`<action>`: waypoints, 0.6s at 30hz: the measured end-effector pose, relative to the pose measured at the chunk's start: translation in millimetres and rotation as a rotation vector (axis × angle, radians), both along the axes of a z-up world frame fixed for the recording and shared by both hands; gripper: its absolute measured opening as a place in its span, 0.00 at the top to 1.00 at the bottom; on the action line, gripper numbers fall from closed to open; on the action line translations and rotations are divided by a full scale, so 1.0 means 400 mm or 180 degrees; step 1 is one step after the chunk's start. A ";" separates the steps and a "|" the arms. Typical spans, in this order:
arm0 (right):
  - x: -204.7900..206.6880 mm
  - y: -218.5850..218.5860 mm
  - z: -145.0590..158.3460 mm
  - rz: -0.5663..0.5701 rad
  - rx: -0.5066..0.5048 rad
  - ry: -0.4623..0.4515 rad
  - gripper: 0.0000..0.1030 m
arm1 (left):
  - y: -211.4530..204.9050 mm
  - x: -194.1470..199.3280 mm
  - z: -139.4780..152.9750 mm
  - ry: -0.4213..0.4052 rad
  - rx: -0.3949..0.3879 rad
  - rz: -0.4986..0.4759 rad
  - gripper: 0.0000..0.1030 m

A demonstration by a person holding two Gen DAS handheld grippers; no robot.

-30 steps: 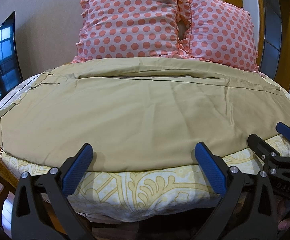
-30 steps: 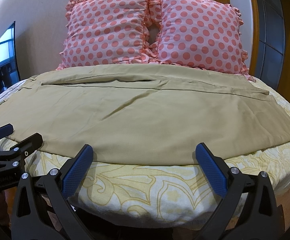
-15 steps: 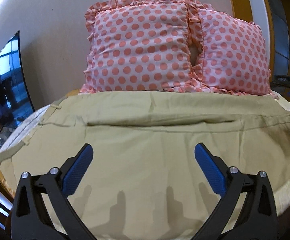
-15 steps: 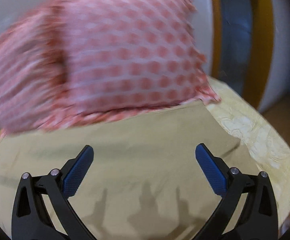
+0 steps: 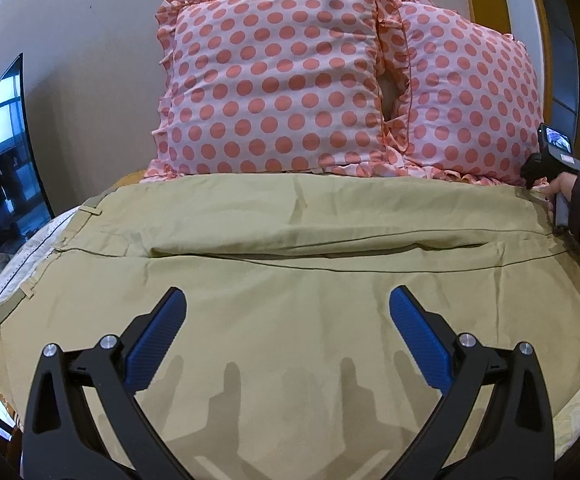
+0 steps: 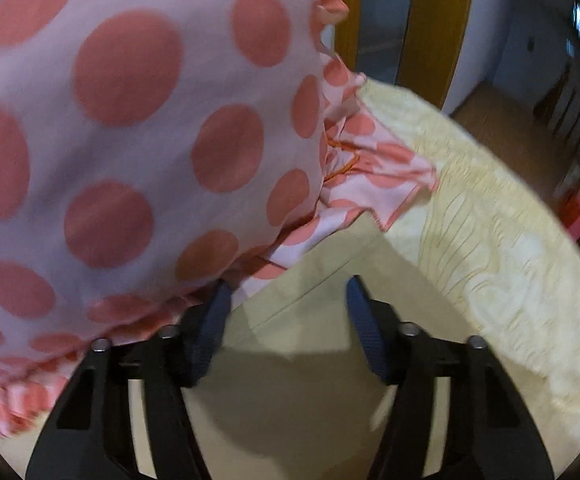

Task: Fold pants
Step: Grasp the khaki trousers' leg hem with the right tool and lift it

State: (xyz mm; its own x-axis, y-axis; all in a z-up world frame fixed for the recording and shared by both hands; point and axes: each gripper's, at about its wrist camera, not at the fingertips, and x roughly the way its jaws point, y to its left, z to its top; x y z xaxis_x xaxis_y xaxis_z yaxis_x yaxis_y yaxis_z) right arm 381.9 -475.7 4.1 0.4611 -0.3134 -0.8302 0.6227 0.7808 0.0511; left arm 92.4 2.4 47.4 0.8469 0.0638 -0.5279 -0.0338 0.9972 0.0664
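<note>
A bed with a pale yellow patterned bedspread point(image 6: 501, 264) carries everything here. Across most of it lie the khaki cotton pants point(image 5: 290, 280), one pair, spread flat sideways: the waistband with its belt loops is toward the left edge, and the leg ends reach the far right by the pillows. A long seam and a loose fold run across the middle of the cloth.

Two pink pillows with coral polka dots and ruffled edges lean side by side against the wall at the head of the bed, the left pillow point(image 5: 274, 80) and the right pillow point(image 5: 469, 100). Their lower ruffles touch the far edge of the pants, and the right one's ruffle overlaps the far right corner of the cloth.

One dark flat television screen point(image 5: 4, 160) stands at the left beside the bed.

The left gripper point(image 5: 288, 324) hovers over the near half of the pants, its blue-padded jaws spread wide and holding nothing. The right gripper point(image 6: 288, 312) sits at the far right corner of the pants, jaws narrowed but apart on either side of the cloth's hem, its left finger pressed against the pillow ruffle.
</note>
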 end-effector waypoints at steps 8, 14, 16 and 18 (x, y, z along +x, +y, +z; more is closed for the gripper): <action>-0.242 -0.091 0.030 0.0180 0.0853 -0.1180 0.95 | 0.029 -0.030 0.011 -0.0076 -0.0073 0.0047 0.02; -0.579 -0.065 0.068 0.0357 0.1307 -0.1717 0.95 | 0.085 -0.058 0.039 -0.0187 -0.0427 0.0057 0.02; -0.677 -0.049 0.028 0.0330 0.1477 -0.1640 0.95 | 0.093 -0.055 0.050 -0.0183 -0.0445 0.0074 0.02; -0.699 -0.055 -0.008 0.0301 0.1661 -0.1543 0.95 | 0.100 -0.049 0.065 -0.0225 -0.0396 0.0097 0.02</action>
